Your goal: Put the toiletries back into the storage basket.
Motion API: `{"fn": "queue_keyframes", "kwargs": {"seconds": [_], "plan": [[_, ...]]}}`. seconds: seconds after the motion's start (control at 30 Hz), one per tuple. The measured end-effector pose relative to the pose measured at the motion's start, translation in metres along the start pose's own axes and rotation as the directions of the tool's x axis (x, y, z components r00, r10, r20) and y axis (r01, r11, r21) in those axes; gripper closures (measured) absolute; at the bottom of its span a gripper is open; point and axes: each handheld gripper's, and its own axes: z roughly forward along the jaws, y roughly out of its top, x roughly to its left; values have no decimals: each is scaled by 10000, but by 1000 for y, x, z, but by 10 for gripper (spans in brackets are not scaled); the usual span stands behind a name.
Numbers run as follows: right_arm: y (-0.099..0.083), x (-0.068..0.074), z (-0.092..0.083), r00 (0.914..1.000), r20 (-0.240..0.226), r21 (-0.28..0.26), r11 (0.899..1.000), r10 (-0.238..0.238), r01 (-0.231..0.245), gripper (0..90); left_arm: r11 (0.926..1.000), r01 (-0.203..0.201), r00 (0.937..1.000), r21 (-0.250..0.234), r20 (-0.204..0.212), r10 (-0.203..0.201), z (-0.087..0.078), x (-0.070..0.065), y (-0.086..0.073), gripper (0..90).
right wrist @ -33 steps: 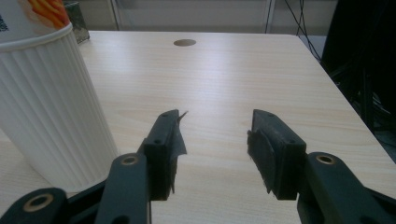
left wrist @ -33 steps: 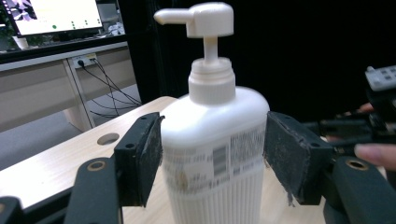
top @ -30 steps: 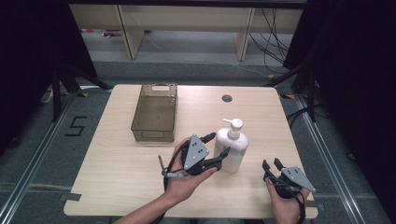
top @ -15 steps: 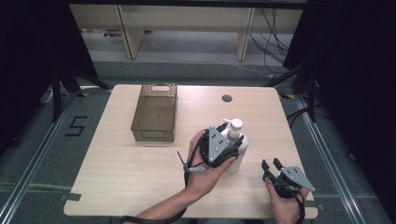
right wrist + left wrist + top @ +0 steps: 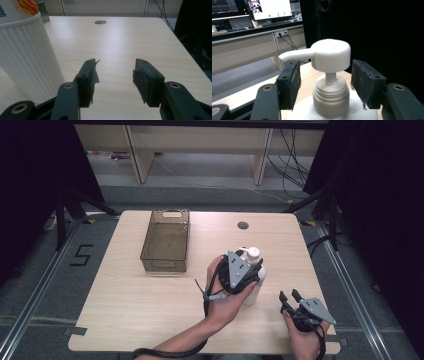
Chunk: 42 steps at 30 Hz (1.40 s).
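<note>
Two grippers: both above table.
Pump bottle: upright, right of centre, well apart from bin.
Left gripper: straddling bottle neck below pump head; jaws just been closing, pads clear of cap on each side, nothing pinched.
Right gripper: near front right corner, jaws spread, nothing between, bottle just beside.

The pump bottle stands right of centre on the table; the bin sits far left of it.
</note>
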Motion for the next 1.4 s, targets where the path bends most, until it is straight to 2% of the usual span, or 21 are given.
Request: {"fn": "queue_keyframes", "kwargs": {"seconds": [0.07,0.13,0.37,0.4,0.57,0.6,0.63,0.9,0.93,0.97,1.13,1.17,1.2,1.3,1.33,1.37,1.4], "plan": [[0,-1,-1,9996,202,9,9998,-215,215,525,9999,129,9999,-33,-28,-129,1,-1,2,403],[0,0,0,10000,9,-2,10000,-30,30,525,9999,126,9999,-25,-43,-126,1,-1,3,407],[0,1,0,9999,113,21,10000,-30,30,524,9997,240,9995,-29,-184,-240,3,-1,5,437],[-1,2,0,9999,109,41,9999,92,-93,523,9996,290,9994,-29,-180,-291,4,-1,5,446],[-1,1,1,10000,24,30,10000,24,-24,523,9994,343,9992,-64,-216,-344,4,-2,6,521],[-1,2,0,9999,128,69,10000,45,-46,523,9993,375,9991,-72,-173,-377,4,-2,6,537],[-1,3,0,9997,151,114,9998,168,-169,523,9995,312,9994,-53,-148,-313,3,-4,6,581],[-1,1,1,9999,128,68,9999,-86,85,523,9990,451,9990,-49,82,-451,1,-2,6,591],[-1,0,1,9994,194,21,9996,-282,282,524,9988,493,9987,-23,109,-493,0,-2,6,591],[-2,3,1,9998,44,80,9998,176,-176,523,9994,340,9993,-83,161,-339,0,0,7,592],[-1,3,1,10000,73,96,10000,-13,12,523,9995,303,9993,-128,217,-300,-2,2,9,592],[-1,3,1,10000,97,97,10000,-13,12,523,9990,455,9987,-46,234,-454,-4,2,10,593],[-1,5,0,9996,176,158,9996,221,-224,523,9994,309,9993,-153,236,-305,-5,4,11,593],[-1,1,1,9994,199,-29,9996,-268,269,523,9989,407,9988,-216,294,-400,-9,8,15,593],[-1,2,1,9998,84,15,9998,-193,193,523,9984,541,9982,-150,275,-537,-11,9,16,593],[-1,3,1,9999,47,109,9999,-97,96,523,9989,392,9989,-247,277,-385,-12,12,18,593],[-1,3,1,9999,57,97,9999,-105,104,524,9985,481,9984,-251,292,-474,-14,13,19,593]]}}
